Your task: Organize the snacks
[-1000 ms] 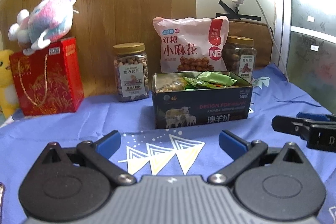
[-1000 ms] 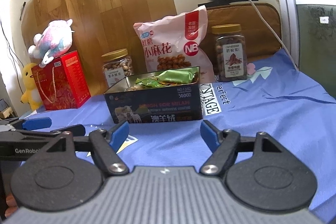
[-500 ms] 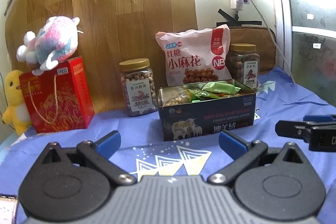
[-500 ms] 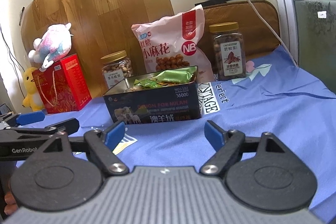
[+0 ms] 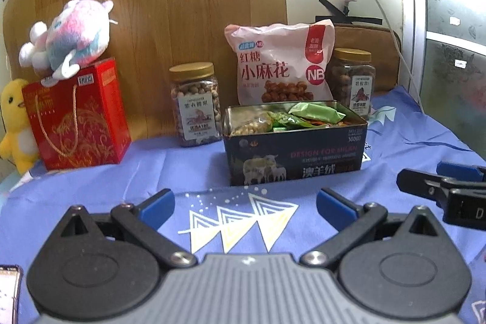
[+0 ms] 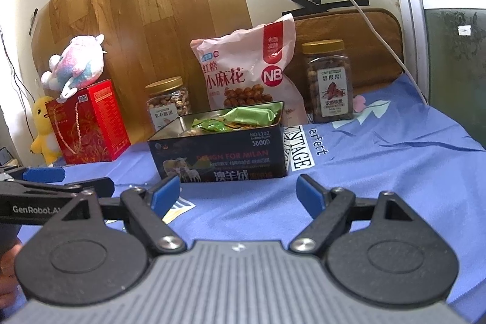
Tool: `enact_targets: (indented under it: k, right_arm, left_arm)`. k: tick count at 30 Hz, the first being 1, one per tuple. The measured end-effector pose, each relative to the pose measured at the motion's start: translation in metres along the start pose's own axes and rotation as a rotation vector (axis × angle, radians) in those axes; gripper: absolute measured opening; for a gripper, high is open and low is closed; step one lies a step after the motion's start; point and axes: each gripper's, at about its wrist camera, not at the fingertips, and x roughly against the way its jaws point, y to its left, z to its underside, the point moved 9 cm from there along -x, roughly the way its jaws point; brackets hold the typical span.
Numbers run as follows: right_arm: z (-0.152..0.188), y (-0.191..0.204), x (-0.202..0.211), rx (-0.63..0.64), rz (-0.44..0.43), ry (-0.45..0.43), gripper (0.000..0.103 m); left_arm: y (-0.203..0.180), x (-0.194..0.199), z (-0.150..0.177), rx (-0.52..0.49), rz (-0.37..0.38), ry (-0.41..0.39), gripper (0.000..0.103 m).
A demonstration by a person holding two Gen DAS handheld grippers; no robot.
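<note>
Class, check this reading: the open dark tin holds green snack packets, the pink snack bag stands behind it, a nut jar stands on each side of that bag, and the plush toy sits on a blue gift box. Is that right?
Not quite. The gift box under the plush toy is red, not blue, as the left wrist view shows. The rest holds: the open dark tin has green snack packets, the pink snack bag stands behind it, and a nut jar stands on each side.

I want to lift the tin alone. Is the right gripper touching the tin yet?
Apart. The right wrist view shows bare blue cloth between the open right gripper and the tin.
</note>
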Motion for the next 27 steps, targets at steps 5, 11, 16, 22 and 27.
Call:
enact_targets:
  k: [5,11,16,22,27]
  right_arm:
    - [0.001,0.000,0.000,0.000,0.000,0.000,0.086]
    - [0.002,-0.004,0.000,-0.010,0.003,0.003,0.086]
    - [0.003,-0.006,-0.001,-0.017,0.002,0.011,0.086]
    - [0.008,-0.004,-0.003,-0.018,-0.008,0.031,0.086]
    - [0.010,0.000,-0.003,-0.014,-0.015,0.041,0.086]
  left_arm:
    - [-0.002,-0.006,0.004,0.018,0.033,0.046,0.103]
    - [-0.005,-0.012,0.011,0.016,0.049,0.090,0.103]
    - [-0.006,-0.016,0.014,0.026,0.059,0.111,0.103]
    - [-0.005,-0.020,0.017,0.031,0.062,0.132,0.103]
    - [-0.004,-0.021,0.018,0.034,0.057,0.137,0.103]
